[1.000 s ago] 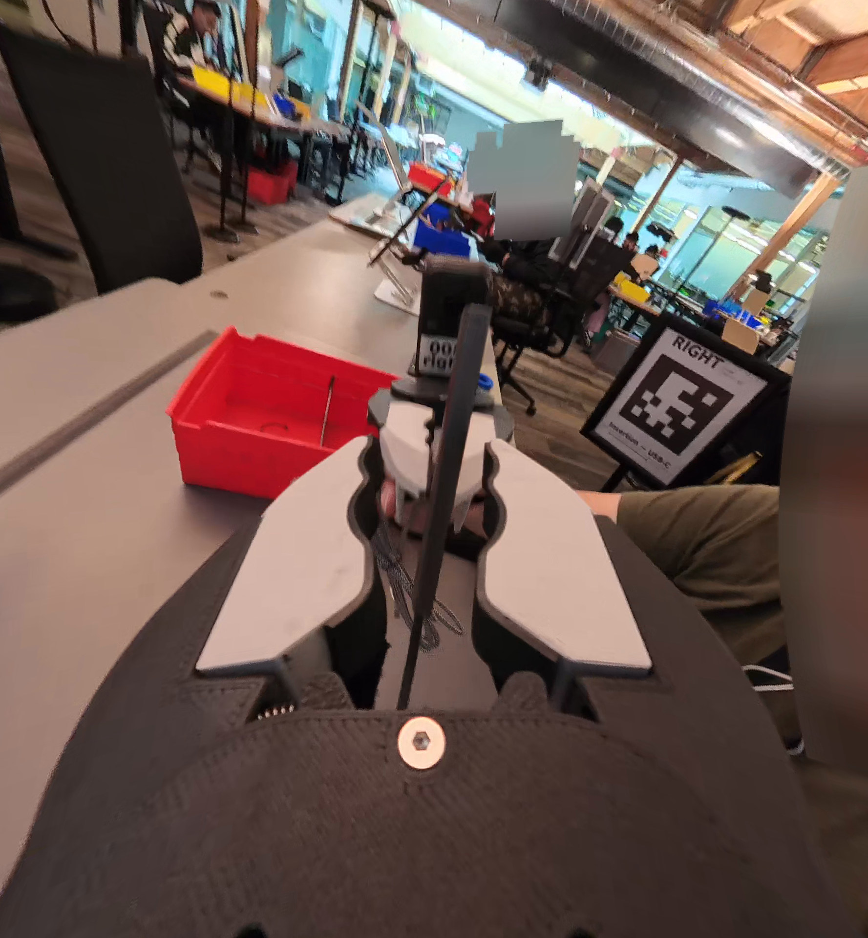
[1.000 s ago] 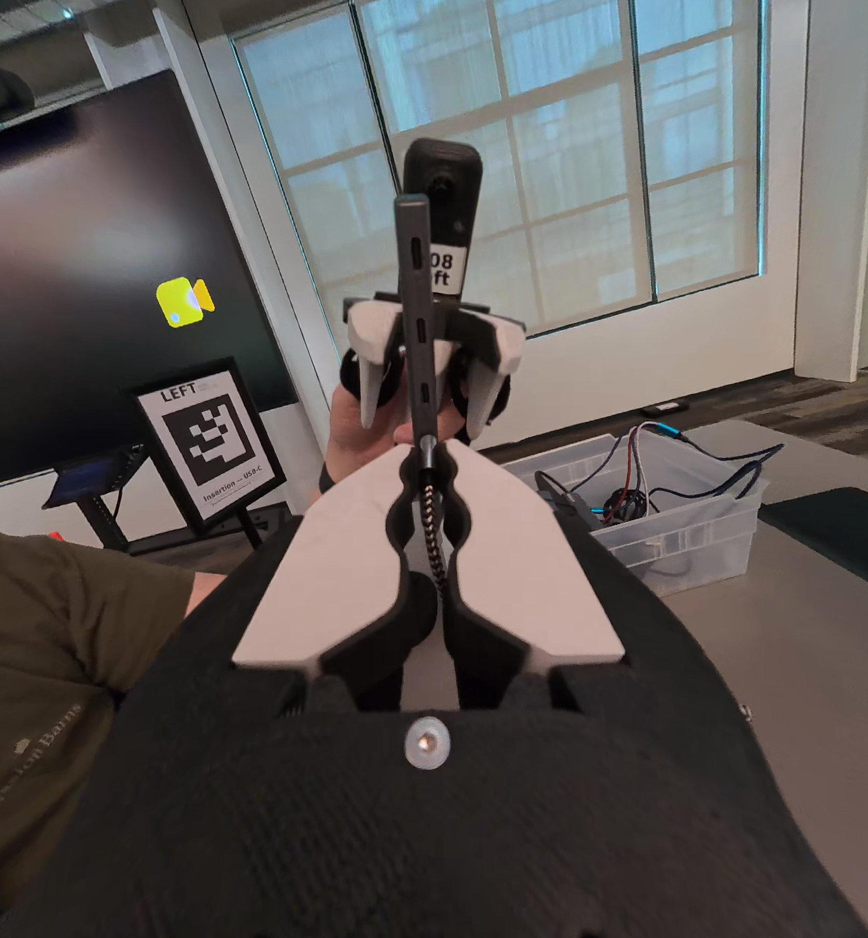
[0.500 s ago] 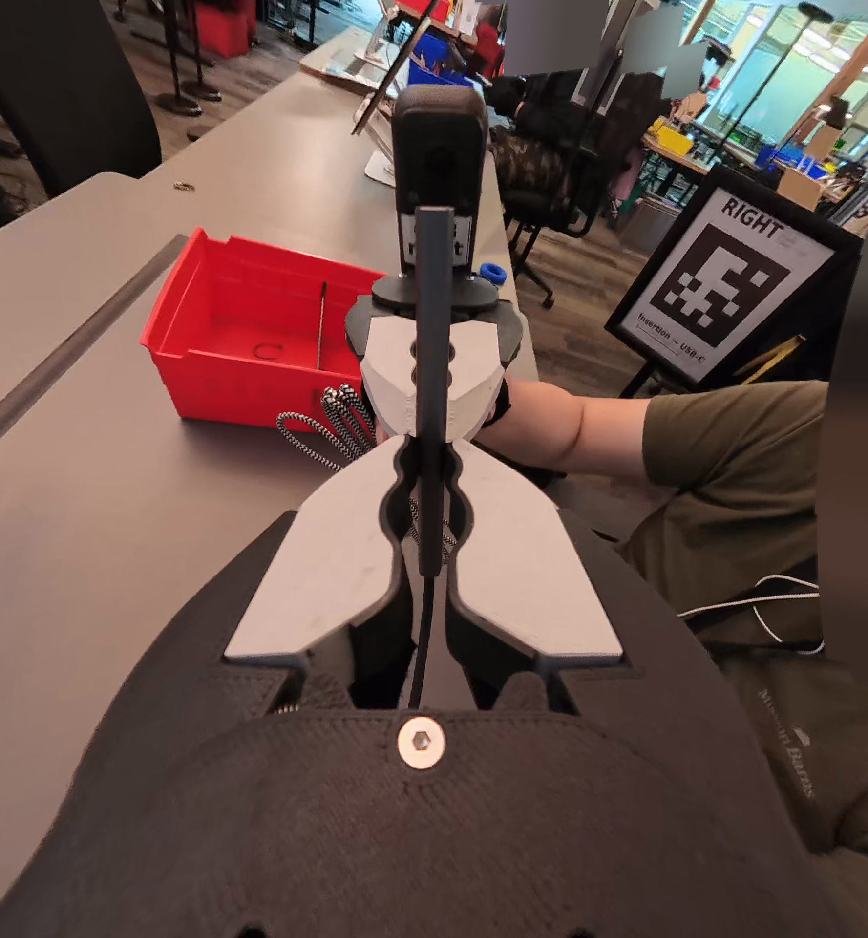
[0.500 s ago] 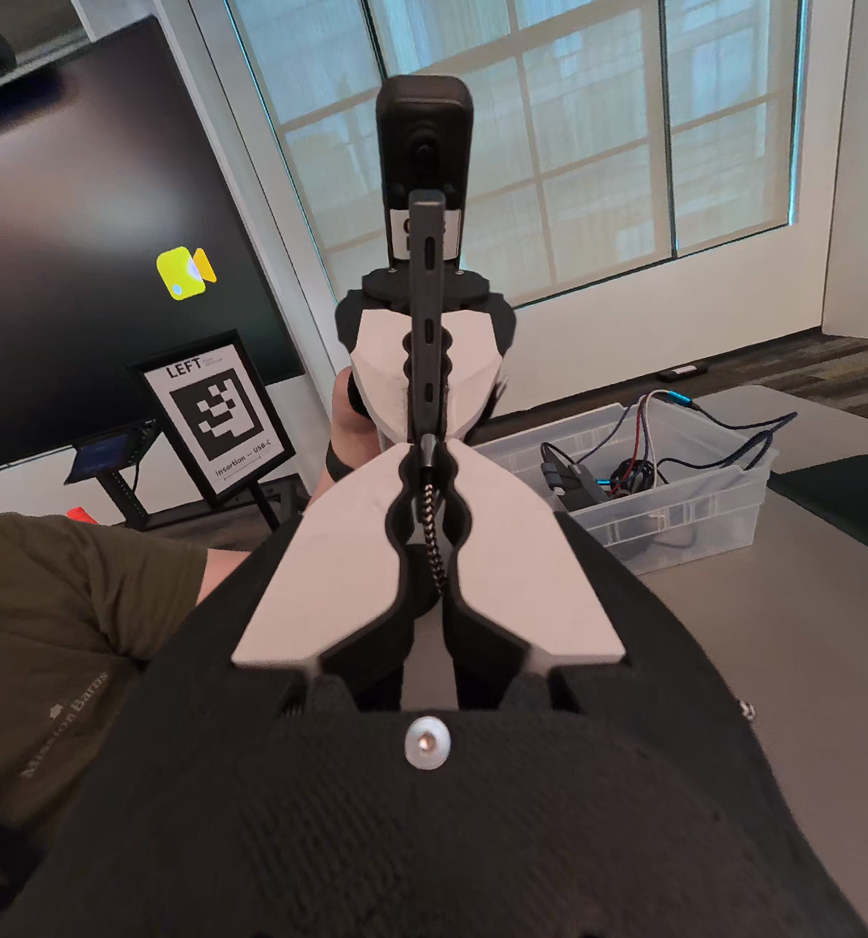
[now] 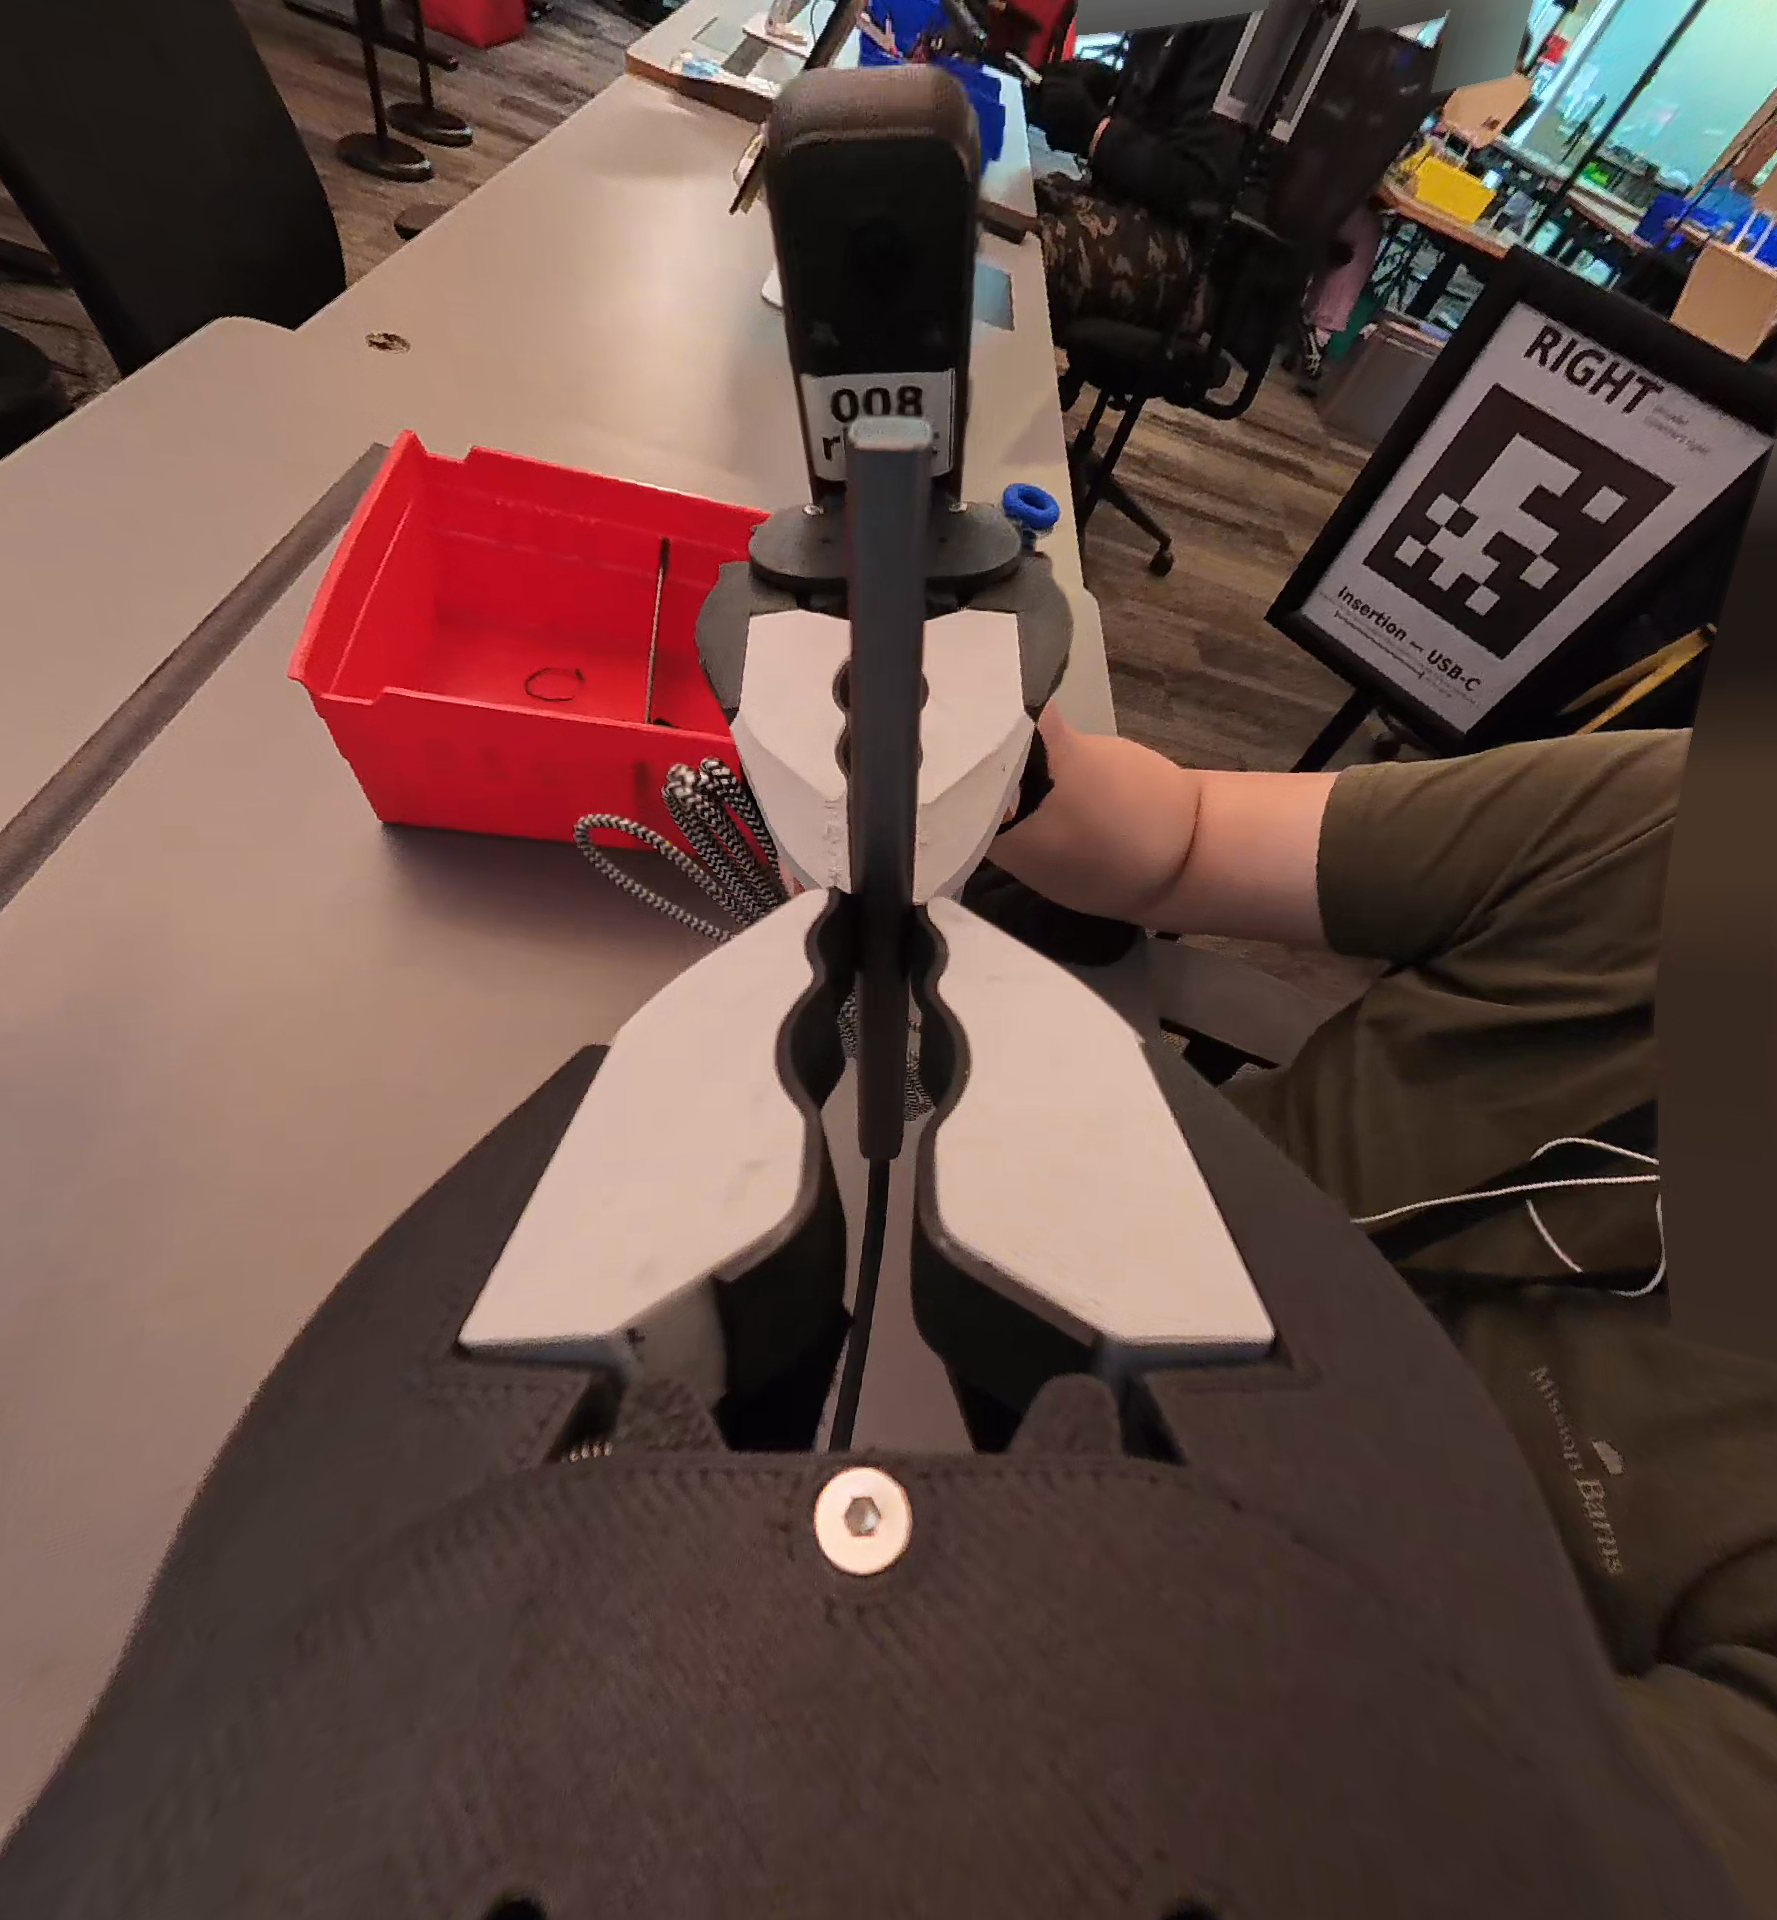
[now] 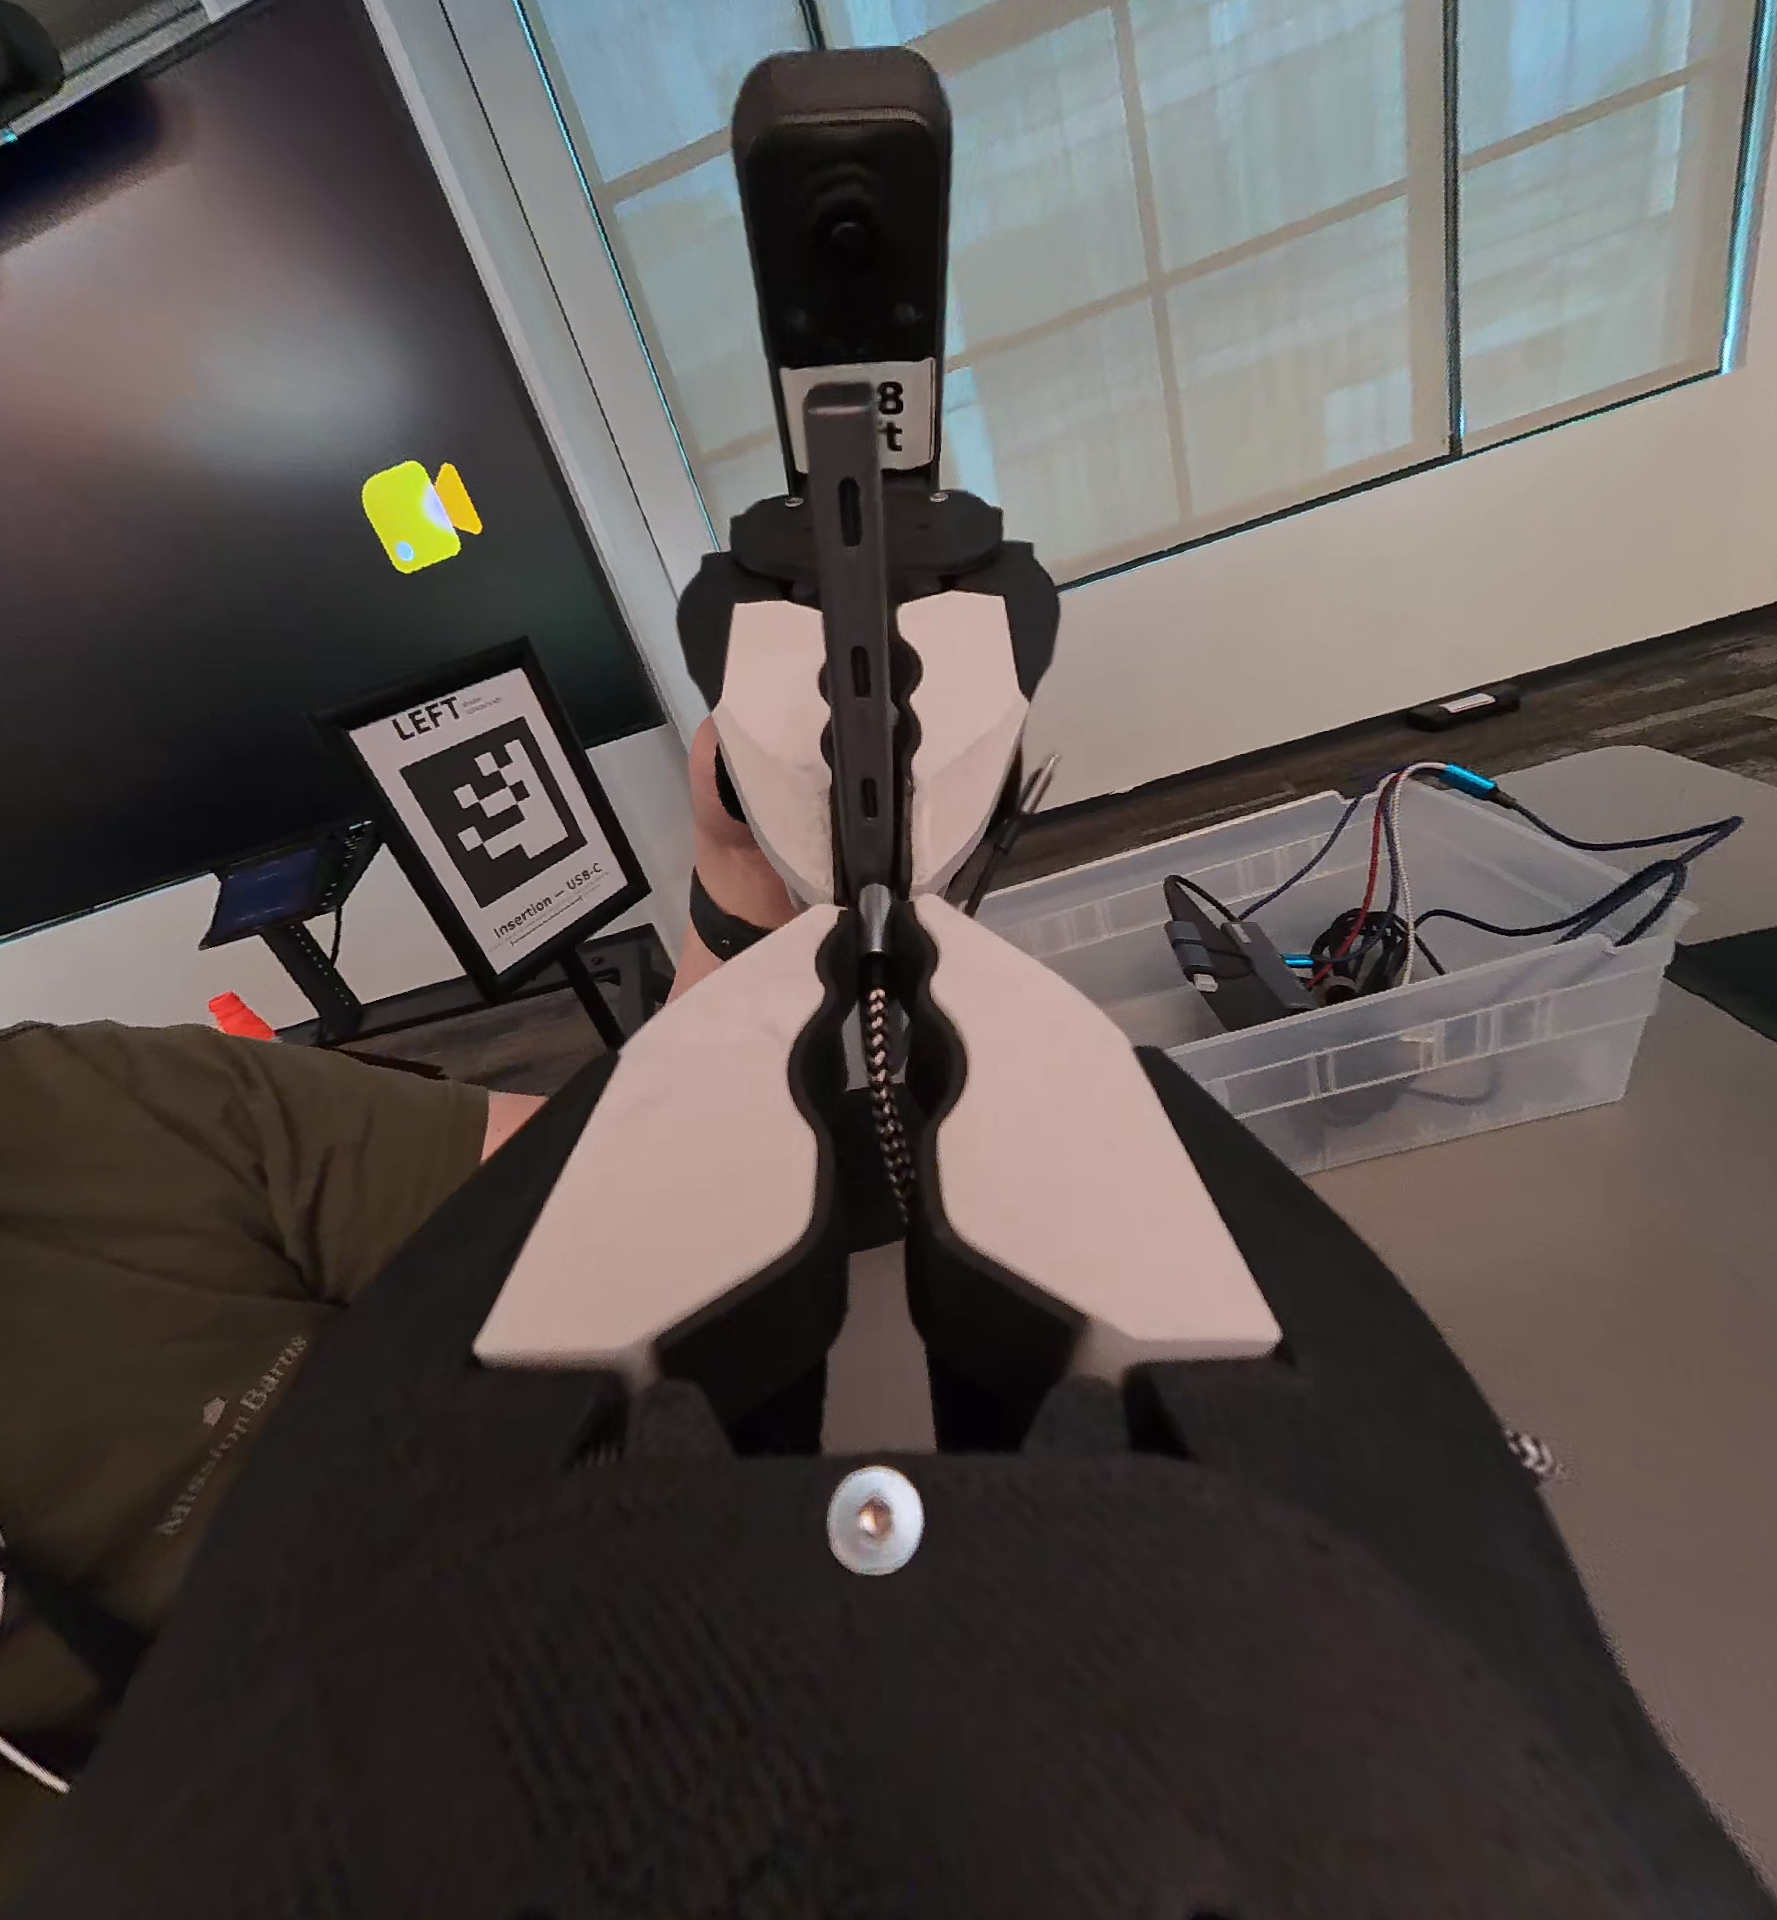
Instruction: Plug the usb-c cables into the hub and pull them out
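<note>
Step in hand, judged: seat plug in lowest port of hub. Keep plug square to slot, push straight along hub's length, no twist; brace hub firmly against push.

Right wrist view, frame centre: right gripper (image 6: 876,940) jaws clamped on metal plug of braided cable (image 6: 889,1091), plug tip touching hub (image 6: 856,665) bottom end. Whether fully seated, cannot tell.

Left wrist view, centre: left gripper (image 5: 879,956) jaws closed on hub, held upright, thin black lead hanging below.

Beyond: red bin (image 5: 510,665) on table upper left; clear bin (image 6: 1466,997) with spare cables right of centre.
</note>
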Motion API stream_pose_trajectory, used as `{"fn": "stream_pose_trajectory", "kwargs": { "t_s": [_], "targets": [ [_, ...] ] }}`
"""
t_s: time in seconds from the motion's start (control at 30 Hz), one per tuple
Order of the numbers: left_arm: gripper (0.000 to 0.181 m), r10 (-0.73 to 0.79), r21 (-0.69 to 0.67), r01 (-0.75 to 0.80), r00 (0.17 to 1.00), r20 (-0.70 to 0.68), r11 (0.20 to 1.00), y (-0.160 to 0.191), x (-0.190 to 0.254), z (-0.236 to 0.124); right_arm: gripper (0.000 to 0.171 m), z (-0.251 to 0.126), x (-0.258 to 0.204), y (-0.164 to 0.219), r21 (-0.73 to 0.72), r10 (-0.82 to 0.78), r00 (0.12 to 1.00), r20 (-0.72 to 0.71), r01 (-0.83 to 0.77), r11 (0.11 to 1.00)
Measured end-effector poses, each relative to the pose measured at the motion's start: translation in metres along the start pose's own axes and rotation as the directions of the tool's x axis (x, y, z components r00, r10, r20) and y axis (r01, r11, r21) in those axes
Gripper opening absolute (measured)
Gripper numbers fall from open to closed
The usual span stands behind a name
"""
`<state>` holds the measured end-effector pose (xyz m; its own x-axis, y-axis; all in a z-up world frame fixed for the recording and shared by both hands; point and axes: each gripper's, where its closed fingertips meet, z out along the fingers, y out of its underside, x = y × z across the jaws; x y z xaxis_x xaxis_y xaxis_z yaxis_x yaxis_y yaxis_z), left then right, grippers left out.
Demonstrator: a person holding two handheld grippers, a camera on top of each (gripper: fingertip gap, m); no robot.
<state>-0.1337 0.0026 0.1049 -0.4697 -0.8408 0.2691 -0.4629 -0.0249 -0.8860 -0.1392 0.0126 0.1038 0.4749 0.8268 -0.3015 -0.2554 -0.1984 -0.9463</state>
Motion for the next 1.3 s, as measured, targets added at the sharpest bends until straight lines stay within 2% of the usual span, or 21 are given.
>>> {"fn": "stream_pose_trajectory", "kwargs": {
  "t_s": [0.37,0.43,0.5,0.57,0.67,0.77,0.83,1.0,1.13,1.3],
  "targets": [
    [0.01,-0.028,0.004,0.028,0.999,0.03,1.0,-0.002,0.001,-0.003,0.008,-0.007,-0.002,-0.002,-0.039,0.01,1.0,-0.007,-0.01,0.999],
    [0.009,-0.072,0.216,0.039,0.987,0.146,0.976,-0.021,-0.017,-0.057,0.008,-0.041,0.016,-0.026,0.057,0.023,0.996,-0.083,-0.019,0.998],
    [0.009,-0.105,0.402,0.038,0.984,0.145,0.915,-0.024,-0.014,-0.128,0.007,-0.086,0.025,-0.058,0.193,0.05,0.992,-0.116,-0.027,0.981],
    [0.009,-0.099,0.461,-0.008,0.973,0.208,0.888,-0.012,-0.007,-0.173,0.007,-0.115,0.022,-0.073,0.174,-0.032,0.979,-0.202,0.068,0.982],
    [0.009,-0.039,0.526,-0.067,0.982,0.187,0.848,-0.01,0.019,-0.2,0.007,-0.148,0.013,-0.081,0.053,-0.167,0.924,-0.343,0.197,0.979],
    [0.009,-0.005,0.497,-0.083,0.985,0.175,0.864,-0.01,0.028,-0.192,0.008,-0.189,0.014,-0.079,-0.089,-0.246,0.826,-0.507,0.234,0.968],
    [0.009,0.001,0.457,-0.083,0.984,0.176,0.886,-0.011,0.027,-0.178,0.007,-0.218,0.016,-0.079,-0.117,-0.252,0.761,-0.597,0.228,0.967],
    [0.009,0.017,0.358,-0.061,0.992,0.122,0.932,-0.015,0.027,-0.138,0.007,-0.268,0.055,-0.046,-0.184,-0.145,0.631,-0.762,0.005,0.983],
    [0.009,0.029,0.296,-0.06,0.993,0.111,0.953,-0.017,0.027,-0.114,0.007,-0.259,0.088,-0.026,-0.103,0.009,0.688,-0.725,-0.121,0.987],
    [0.009,0.038,0.254,-0.061,0.995,0.094,0.965,-0.017,0.028,-0.097,0.007,-0.292,0.126,0.044,-0.154,0.152,0.616,-0.773,-0.414,0.897]
  ]
}}
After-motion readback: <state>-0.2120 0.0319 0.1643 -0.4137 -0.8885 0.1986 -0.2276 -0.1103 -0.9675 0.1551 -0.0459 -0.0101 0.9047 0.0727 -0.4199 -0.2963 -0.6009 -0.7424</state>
